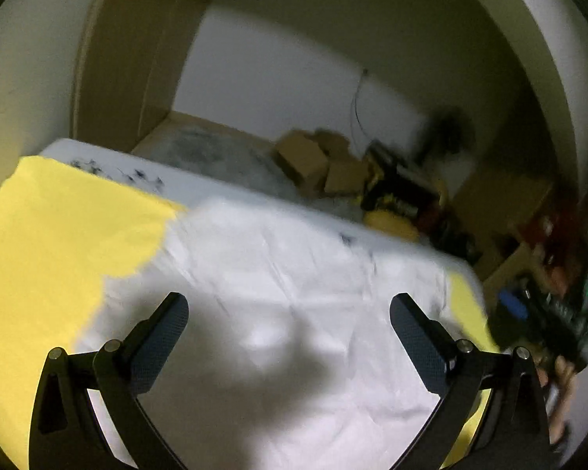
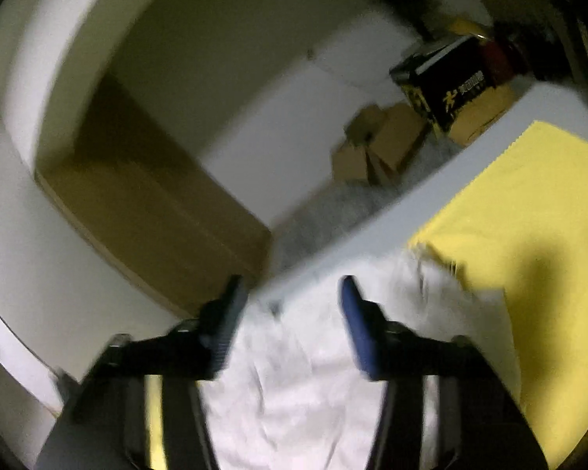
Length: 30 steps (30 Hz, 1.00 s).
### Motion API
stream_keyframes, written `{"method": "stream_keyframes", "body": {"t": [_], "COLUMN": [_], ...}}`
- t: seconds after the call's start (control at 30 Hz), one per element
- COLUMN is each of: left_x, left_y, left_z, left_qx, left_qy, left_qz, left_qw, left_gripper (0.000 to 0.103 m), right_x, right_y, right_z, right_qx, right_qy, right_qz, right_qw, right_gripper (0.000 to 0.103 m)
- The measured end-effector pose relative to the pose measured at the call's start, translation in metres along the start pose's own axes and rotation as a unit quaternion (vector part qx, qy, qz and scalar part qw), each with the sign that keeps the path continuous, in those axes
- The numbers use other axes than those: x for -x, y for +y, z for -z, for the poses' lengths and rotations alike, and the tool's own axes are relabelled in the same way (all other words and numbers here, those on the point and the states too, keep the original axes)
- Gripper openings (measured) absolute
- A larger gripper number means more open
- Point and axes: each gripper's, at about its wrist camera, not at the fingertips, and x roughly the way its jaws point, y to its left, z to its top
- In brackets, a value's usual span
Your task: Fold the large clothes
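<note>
A large white garment [image 1: 278,282] lies spread flat over a yellow sheet [image 1: 51,235] on a white table. My left gripper [image 1: 290,305] is open and empty, held above the middle of the garment. In the right wrist view the same white garment [image 2: 305,384] lies below my right gripper [image 2: 290,293], with the yellow sheet [image 2: 529,211] to its right. The right gripper is open and empty over the garment's edge near the table's far edge [image 2: 372,231]. This view is blurred by motion.
Beyond the table are cardboard boxes [image 1: 313,160], a black and yellow box [image 2: 447,90], a brown panel [image 1: 129,51] against the white wall, and cluttered items on the floor at the right [image 1: 548,293].
</note>
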Motion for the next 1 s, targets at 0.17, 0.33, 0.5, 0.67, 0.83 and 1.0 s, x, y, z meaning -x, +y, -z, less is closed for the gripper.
{"method": "stream_keyframes", "body": {"t": [0.17, 0.33, 0.5, 0.67, 0.83, 1.0], "left_x": [-0.045, -0.096, -0.128, -0.100, -0.031, -0.022], "left_y": [-0.025, -0.007, 0.002, 0.003, -0.005, 0.003], "left_z": [0.032, 0.051, 0.047, 0.046, 0.060, 0.065], "left_qx": [-0.021, -0.006, 0.008, 0.042, 0.019, 0.038], "left_qy": [0.002, 0.083, 0.149, 0.167, 0.090, 0.078], "left_qz": [-0.064, -0.090, -0.090, -0.056, -0.071, -0.088], "left_qw": [0.9977, 0.9925, 0.9847, 0.9835, 0.9932, 0.9923], "left_gripper": [0.103, 0.102, 0.102, 0.102, 0.103, 0.103], "right_x": [-0.087, -0.170, -0.195, -0.165, -0.054, -0.093], "right_y": [0.072, 0.064, 0.057, 0.057, 0.074, 0.067], "right_z": [0.064, 0.116, 0.117, 0.104, 0.129, 0.184], "right_qx": [0.104, 0.142, 0.172, 0.143, 0.143, 0.220], "right_qy": [0.087, 0.205, 0.241, 0.246, 0.194, 0.256], "right_qz": [0.077, 0.159, 0.185, 0.152, 0.093, 0.135], "right_qw": [0.988, 0.955, 0.937, 0.947, 0.966, 0.932], "right_gripper": [0.031, 0.031, 0.031, 0.031, 0.036, 0.036]}}
